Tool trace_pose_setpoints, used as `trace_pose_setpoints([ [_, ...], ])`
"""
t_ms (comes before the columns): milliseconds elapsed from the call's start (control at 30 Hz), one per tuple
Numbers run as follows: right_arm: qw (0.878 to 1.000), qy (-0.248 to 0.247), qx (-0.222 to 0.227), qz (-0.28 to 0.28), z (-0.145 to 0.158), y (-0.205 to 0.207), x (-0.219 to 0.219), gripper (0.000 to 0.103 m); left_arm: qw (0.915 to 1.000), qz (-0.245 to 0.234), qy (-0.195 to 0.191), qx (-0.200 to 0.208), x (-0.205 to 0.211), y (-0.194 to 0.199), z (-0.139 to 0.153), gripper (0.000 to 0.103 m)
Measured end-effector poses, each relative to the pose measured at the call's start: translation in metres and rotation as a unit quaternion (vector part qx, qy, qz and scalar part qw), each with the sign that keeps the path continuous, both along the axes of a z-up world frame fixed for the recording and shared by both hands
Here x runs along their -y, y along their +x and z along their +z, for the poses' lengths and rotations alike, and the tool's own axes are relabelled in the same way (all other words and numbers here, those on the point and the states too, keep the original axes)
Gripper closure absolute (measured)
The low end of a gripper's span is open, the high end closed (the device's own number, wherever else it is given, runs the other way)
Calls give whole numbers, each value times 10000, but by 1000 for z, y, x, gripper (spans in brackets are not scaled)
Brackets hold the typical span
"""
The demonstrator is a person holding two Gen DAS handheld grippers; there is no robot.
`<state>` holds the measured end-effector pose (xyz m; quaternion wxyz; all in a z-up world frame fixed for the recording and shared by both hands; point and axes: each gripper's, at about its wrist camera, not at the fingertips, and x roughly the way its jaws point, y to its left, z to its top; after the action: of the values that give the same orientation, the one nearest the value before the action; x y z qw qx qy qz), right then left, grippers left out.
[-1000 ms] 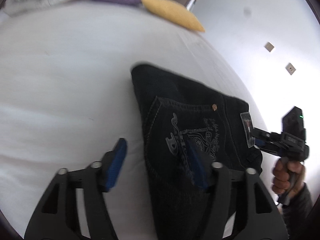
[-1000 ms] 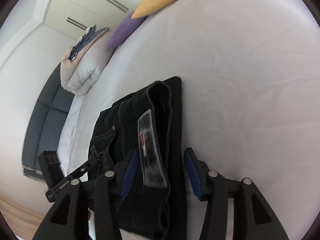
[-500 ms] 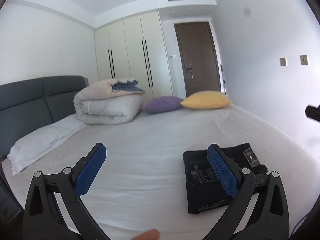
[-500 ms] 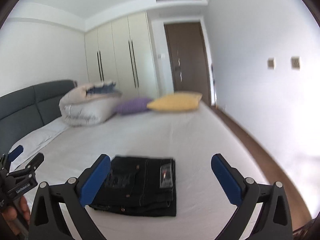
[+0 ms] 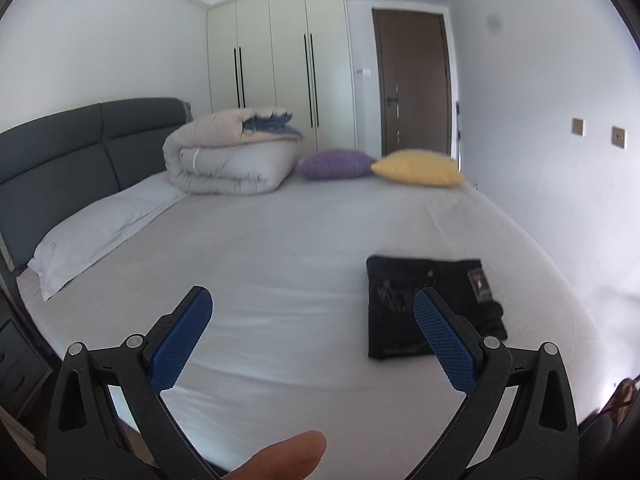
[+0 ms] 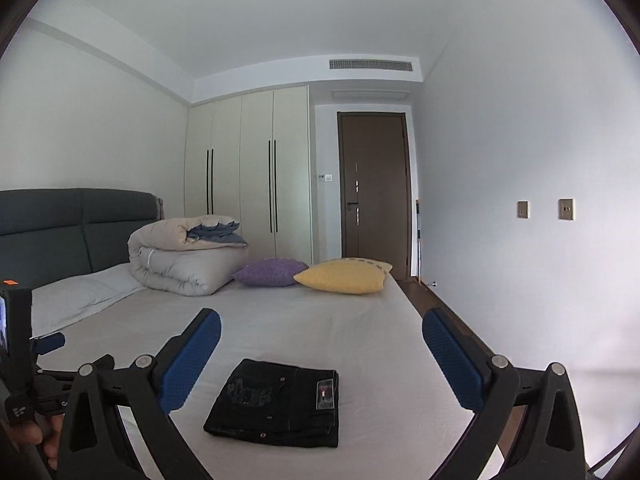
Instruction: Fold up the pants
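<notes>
The dark jeans point(image 5: 424, 296) lie folded into a flat rectangle on the white bed sheet point(image 5: 280, 248), near the bed's right side. They also show in the right wrist view point(image 6: 280, 404), with a label patch on top. My left gripper point(image 5: 312, 332) is open and empty, held back above the bed's near edge, left of the jeans. My right gripper point(image 6: 320, 356) is open and empty, raised well back from the jeans. The left gripper also shows at the left edge of the right wrist view point(image 6: 40, 360).
A rolled duvet point(image 5: 232, 160), a purple cushion point(image 5: 336, 164) and a yellow cushion point(image 5: 416, 168) lie at the far end of the bed. A white pillow point(image 5: 100, 232) rests by the grey headboard point(image 5: 60, 148). A wall runs along the right.
Both grippers have let go of the jeans, opened wide and pulled up and back from them. The jeans stay folded on the bed.
</notes>
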<state>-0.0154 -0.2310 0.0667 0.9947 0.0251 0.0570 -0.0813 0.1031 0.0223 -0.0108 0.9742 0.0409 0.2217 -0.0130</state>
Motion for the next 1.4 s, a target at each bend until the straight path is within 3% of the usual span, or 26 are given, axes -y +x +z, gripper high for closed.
trace_pose_setpoints([
  [167, 9960, 298, -843, 53, -40, 12, -3, 0, 9982, -167, 139, -558, 8, -1, -36, 0],
  [267, 9878, 379, -1501, -184, -71, 30, -5, 0, 9960, -276, 61, -848, 11, 6, -55, 0],
  [567, 9690, 625, -2370, -311, -122, 52, -21, 0, 9886, -311, -97, -1468, 15, 33, -107, 0],
  [833, 9633, 643, -2595, -233, -135, 61, -28, 0, 9856, -246, -221, -1660, 11, 48, -129, 0],
  [1400, 9612, 683, -2668, -186, -139, 61, -31, 0, 9843, -292, -218, -1726, 11, 47, -132, 0],
])
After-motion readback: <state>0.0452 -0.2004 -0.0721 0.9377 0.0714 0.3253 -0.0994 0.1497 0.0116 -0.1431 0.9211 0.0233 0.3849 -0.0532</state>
